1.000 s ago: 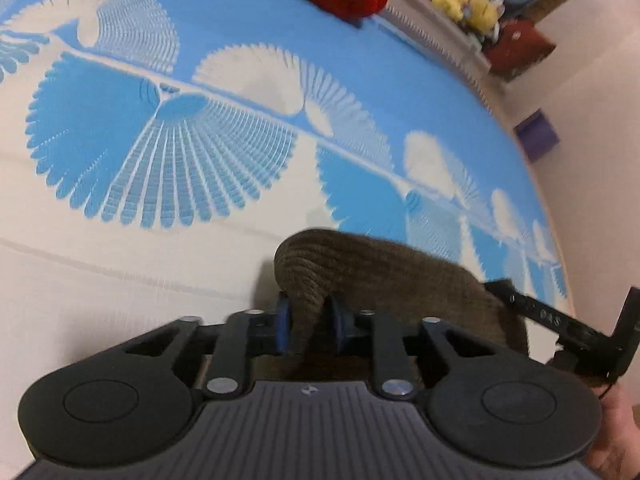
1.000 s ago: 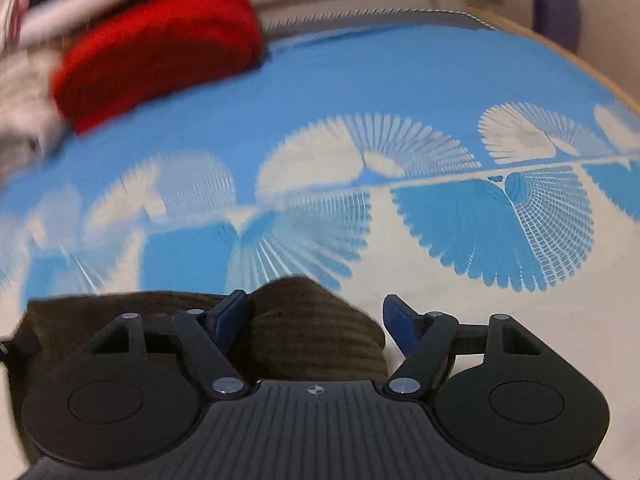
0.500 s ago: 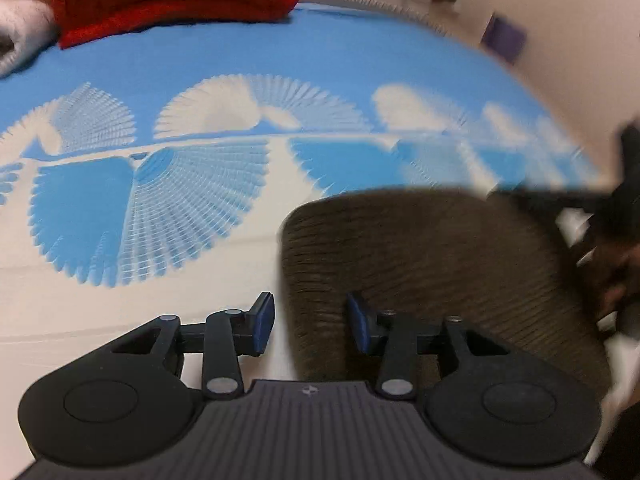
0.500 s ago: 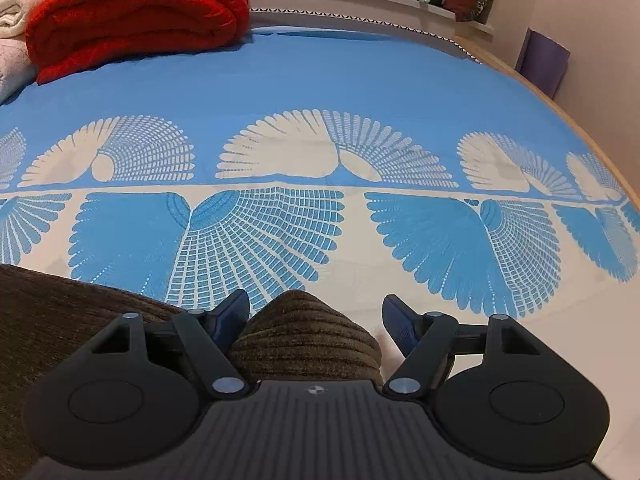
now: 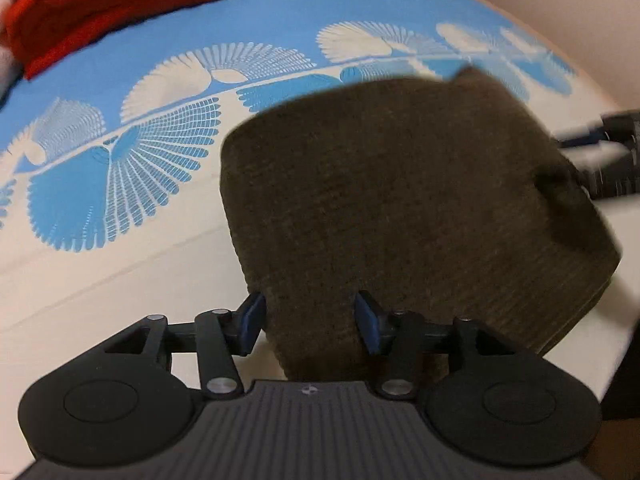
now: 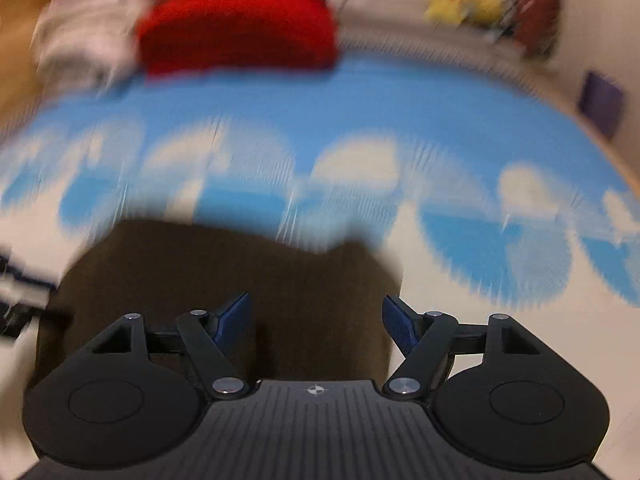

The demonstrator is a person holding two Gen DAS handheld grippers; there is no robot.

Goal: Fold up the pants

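The brown corduroy pants [image 5: 400, 200] lie folded into a compact block on the bed. My left gripper [image 5: 310, 320] is open, its blue pads on either side of the near edge of the fabric, not squeezing it. In the blurred right wrist view the pants [image 6: 224, 280] lie below my right gripper [image 6: 316, 322], which is open wide and holds nothing. The right gripper's dark body [image 5: 608, 152] shows at the right edge of the left wrist view.
The bed sheet [image 5: 320, 12] is blue with white fan patterns and a cream band [image 5: 100, 288] near me. A rolled red blanket [image 5: 112, 4] lies at the far left, with pale towels [image 6: 84, 40] beside it. Soft toys [image 6: 460, 4] and a purple box [image 6: 602, 100] stand by the far wall.
My left gripper let go of the pants fold and opened wider. The pants dropped flat into a folded block. Both grippers pulled back; the right view is blurred by motion.
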